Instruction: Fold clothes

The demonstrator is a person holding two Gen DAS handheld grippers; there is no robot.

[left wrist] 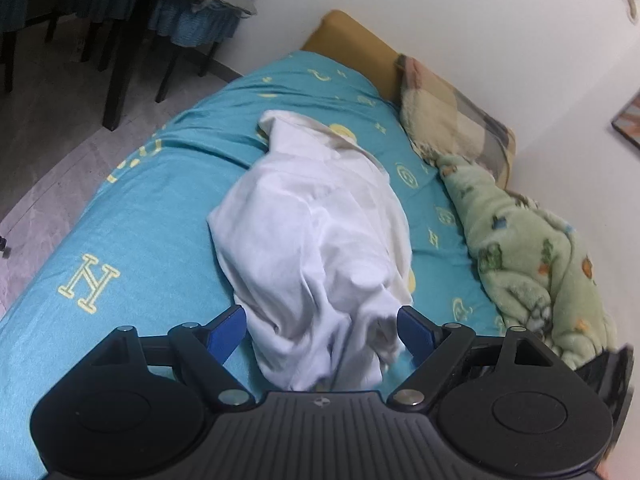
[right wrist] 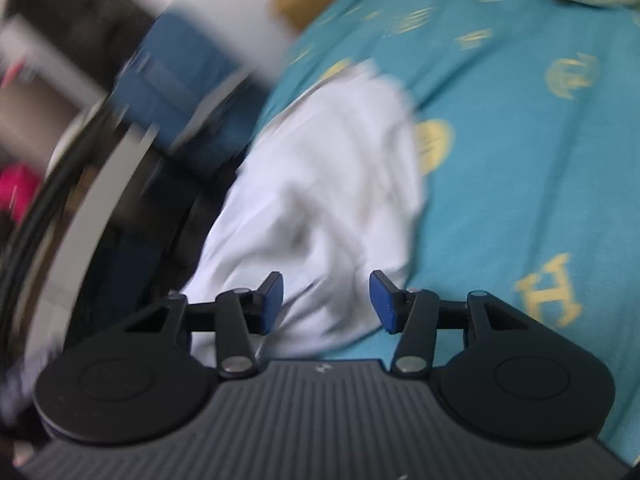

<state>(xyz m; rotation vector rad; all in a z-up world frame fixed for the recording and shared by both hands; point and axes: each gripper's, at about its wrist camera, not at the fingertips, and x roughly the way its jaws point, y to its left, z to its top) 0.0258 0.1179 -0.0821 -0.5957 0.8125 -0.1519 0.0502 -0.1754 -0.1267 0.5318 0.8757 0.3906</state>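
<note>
A crumpled white garment (left wrist: 312,220) lies in a long heap on the bed's teal sheet (left wrist: 140,220). My left gripper (left wrist: 322,332) stands open over the garment's near end, its blue pads (left wrist: 228,332) wide apart with the bunched cloth between them and not pinched. The right wrist view is blurred. There the same white garment (right wrist: 320,184) lies near the edge of the teal sheet (right wrist: 520,160). My right gripper (right wrist: 326,302) is open just above the cloth's near part, and a clear gap shows between its blue pads (right wrist: 272,300).
A green fleece blanket (left wrist: 532,256) and a pillow (left wrist: 452,120) lie along the wall side of the bed. Dark chairs with blue covers (left wrist: 120,40) stand on the floor (left wrist: 48,152) beyond the bed. A blue-covered chair (right wrist: 180,92) shows blurred beside the bed.
</note>
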